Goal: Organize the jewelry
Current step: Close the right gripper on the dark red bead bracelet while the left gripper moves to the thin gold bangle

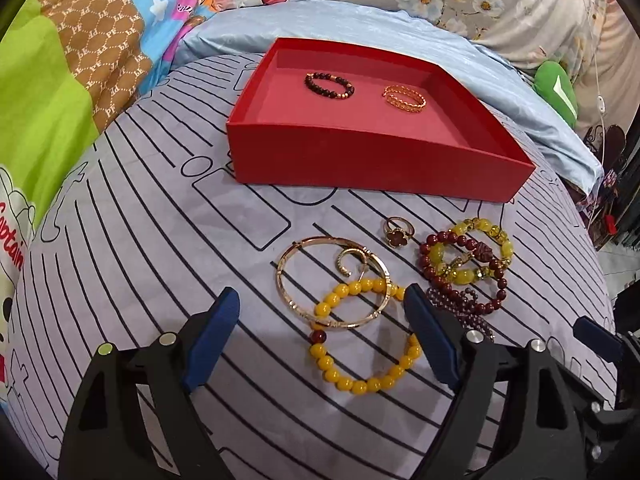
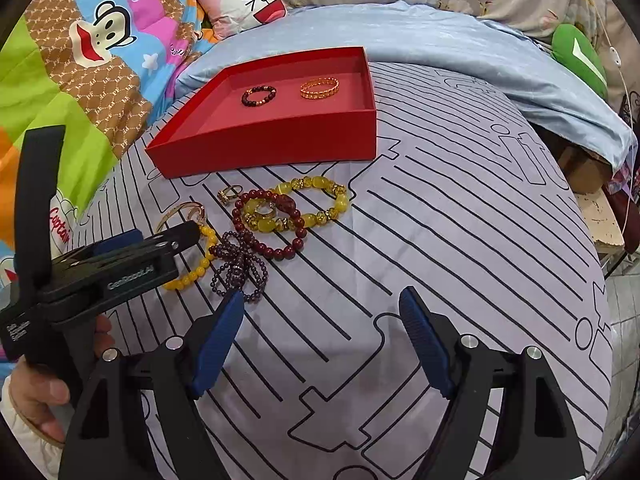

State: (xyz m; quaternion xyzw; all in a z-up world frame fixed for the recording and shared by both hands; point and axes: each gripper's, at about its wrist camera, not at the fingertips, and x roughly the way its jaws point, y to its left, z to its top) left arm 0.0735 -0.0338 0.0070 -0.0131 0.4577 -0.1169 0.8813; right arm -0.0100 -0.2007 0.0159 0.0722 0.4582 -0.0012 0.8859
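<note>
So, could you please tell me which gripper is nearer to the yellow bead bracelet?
Left. The left gripper stands open right over the yellow bead bracelet, its fingers on either side. The right gripper hovers open over bare striped sheet, off to the bracelet's right.

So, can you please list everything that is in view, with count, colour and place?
box: 1, red, far on sheet
dark bracelet: 1, in box
gold bracelet: 1, in box
bangle: 1, gold, on sheet
yellow bracelet: 1, under bangle
ring: 1, near box
red bracelet: 1, on sheet
jade bracelet: 1, yellow-green, over red bracelet
purple beads: 1, near right gripper
sheet: 1, grey, striped
left gripper: open, above yellow bracelet
right gripper: open, above sheet
hand: 1, holds left gripper
</note>
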